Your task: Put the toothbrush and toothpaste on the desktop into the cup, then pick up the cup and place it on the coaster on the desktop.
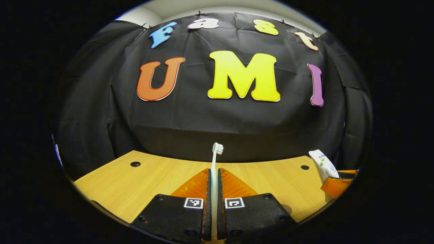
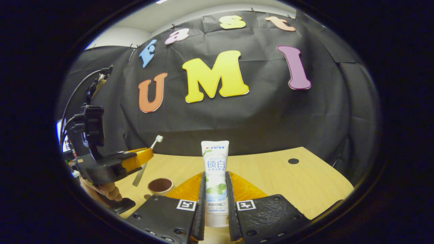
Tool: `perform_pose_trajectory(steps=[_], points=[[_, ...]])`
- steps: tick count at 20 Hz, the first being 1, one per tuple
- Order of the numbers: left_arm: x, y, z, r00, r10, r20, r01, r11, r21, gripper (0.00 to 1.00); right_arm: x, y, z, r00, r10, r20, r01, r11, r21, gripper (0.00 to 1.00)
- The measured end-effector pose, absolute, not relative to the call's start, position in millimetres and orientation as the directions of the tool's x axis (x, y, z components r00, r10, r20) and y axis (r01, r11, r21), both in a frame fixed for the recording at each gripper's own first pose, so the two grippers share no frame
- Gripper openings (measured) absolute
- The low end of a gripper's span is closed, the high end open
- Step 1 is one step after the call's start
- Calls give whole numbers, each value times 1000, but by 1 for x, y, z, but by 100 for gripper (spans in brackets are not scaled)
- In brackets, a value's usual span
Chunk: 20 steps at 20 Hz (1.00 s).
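Left gripper view gives me the toothbrush (image 1: 214, 176) standing upright between my left gripper's (image 1: 213, 179) fingers, both pressed against its white handle, bristled head up and turned to the right. Below it lies the wooden desktop (image 1: 142, 183), with a round cable hole (image 1: 135, 164) toward the back on the left. At the far right edge I see the other gripper (image 1: 339, 183) carrying the toothpaste tube (image 1: 323, 164), well apart from the brush.

Right gripper view shows that toothpaste tube (image 2: 216, 179) close up: white, upright, flat crimped end on top, clamped between my right gripper's (image 2: 216, 189) two fingers. To the left, a cup (image 2: 160, 185) with a dark inside sits on the desktop (image 2: 288, 183), near the tube and lower in frame. Farther left, the left gripper (image 2: 137, 159) holds the toothbrush (image 2: 149, 156) tilted, head up, above and just left of the cup. I can see fingers of the hand (image 2: 105, 191) gripping that tool beneath it, and cables rise from its top.
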<state>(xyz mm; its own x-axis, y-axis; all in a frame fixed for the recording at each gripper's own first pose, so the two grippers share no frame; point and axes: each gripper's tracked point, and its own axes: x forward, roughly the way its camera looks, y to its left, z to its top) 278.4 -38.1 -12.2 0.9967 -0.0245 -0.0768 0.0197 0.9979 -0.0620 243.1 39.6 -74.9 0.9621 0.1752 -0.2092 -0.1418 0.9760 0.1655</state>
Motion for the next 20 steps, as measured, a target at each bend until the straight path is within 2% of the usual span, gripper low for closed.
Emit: perform_pose_trajectory(steps=[8, 9, 15, 17, 20], points=[[279, -37, -8, 998, -33, -54, 29, 996, -79, 10, 240, 47, -80, 958, 191, -212, -161, 975, 151, 28], [281, -36, -10, 998, -31, -62, 27, 997, -76, 10, 240, 47, -81, 959, 188, -212, -158, 976, 149, 31], [282, -37, -12, 997, -41, -63, 35, 995, -89, 12, 238, 41, -91, 957, 174, -233, -141, 979, 150, 28], [282, -37, -13, 997, -40, -62, 34, 996, -88, 12, 240, 42, -94, 955, 175, -242, -139, 978, 158, 31], [283, -37, -11, 998, -40, -55, 35, 996, -83, 12, 241, 41, -99, 951, 177, -255, -136, 976, 171, 28]])
